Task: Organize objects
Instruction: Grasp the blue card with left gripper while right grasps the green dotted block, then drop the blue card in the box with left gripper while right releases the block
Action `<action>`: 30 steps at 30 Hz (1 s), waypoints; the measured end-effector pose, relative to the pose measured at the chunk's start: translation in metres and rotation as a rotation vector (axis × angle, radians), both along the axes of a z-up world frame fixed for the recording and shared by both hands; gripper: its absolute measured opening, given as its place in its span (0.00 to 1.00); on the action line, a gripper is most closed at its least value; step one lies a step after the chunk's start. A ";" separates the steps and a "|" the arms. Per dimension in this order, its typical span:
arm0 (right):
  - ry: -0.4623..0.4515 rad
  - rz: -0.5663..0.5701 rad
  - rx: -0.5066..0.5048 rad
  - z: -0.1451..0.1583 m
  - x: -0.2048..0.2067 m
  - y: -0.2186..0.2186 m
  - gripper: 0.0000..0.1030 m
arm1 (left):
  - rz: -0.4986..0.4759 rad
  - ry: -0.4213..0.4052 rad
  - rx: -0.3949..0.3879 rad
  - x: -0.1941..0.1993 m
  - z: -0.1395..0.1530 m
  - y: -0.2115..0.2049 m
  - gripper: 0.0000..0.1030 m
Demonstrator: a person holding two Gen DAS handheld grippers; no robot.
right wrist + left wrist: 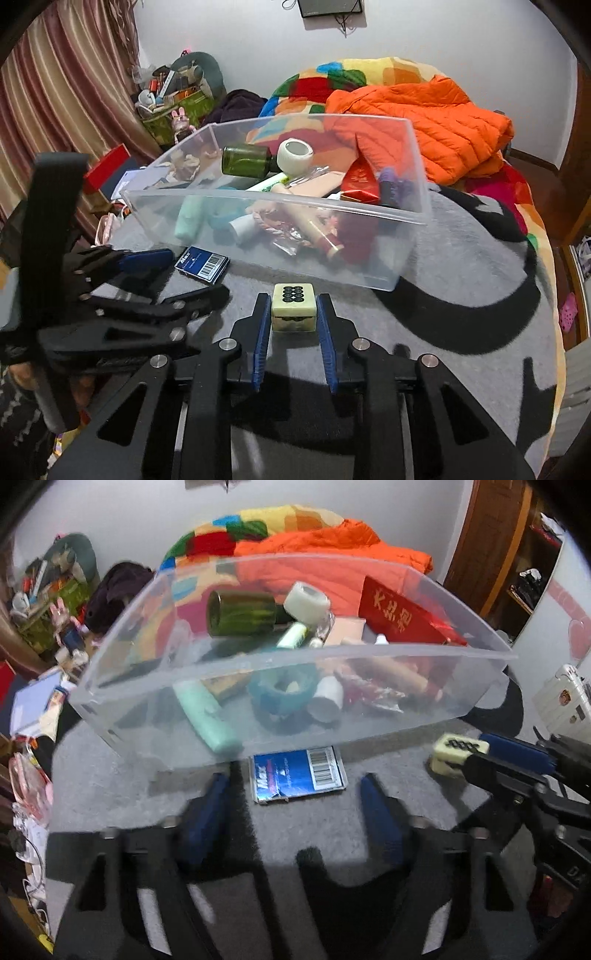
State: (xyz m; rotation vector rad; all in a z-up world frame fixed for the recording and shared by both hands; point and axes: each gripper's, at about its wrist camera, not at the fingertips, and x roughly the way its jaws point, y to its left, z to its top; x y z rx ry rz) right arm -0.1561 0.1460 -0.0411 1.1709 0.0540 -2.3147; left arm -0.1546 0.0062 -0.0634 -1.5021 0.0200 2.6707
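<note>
A clear plastic bin [295,653] [417,218] sits on the grey blanket and holds a green bottle [240,613] [245,161], a tape roll [306,601], tubes and a red envelope [399,617]. A blue card pack [297,773] [202,265] lies flat in front of the bin. My left gripper [293,786] is open around the pack, just short of it. My right gripper [293,306] is shut on two stacked mahjong tiles [293,307] [458,755], right of the pack.
An orange jacket [424,110] and a colourful quilt [369,70] lie behind the bin. Cluttered bags and boxes [166,99] stand at the far left by the curtain. The bed edge drops off at the right [554,295].
</note>
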 end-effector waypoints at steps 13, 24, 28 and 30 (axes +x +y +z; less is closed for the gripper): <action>0.034 -0.001 -0.065 0.021 0.016 0.010 0.22 | -0.002 0.044 0.099 0.027 0.016 -0.004 0.46; 0.145 -0.008 -0.121 0.066 0.004 0.006 0.22 | 0.011 0.204 0.104 0.046 0.072 -0.010 0.46; 0.182 -0.005 -0.141 0.081 -0.007 0.000 0.22 | 0.029 0.244 0.116 0.039 0.088 -0.016 0.46; 0.190 -0.004 -0.146 0.085 -0.013 -0.004 0.22 | 0.036 0.257 0.114 0.033 0.092 -0.020 0.46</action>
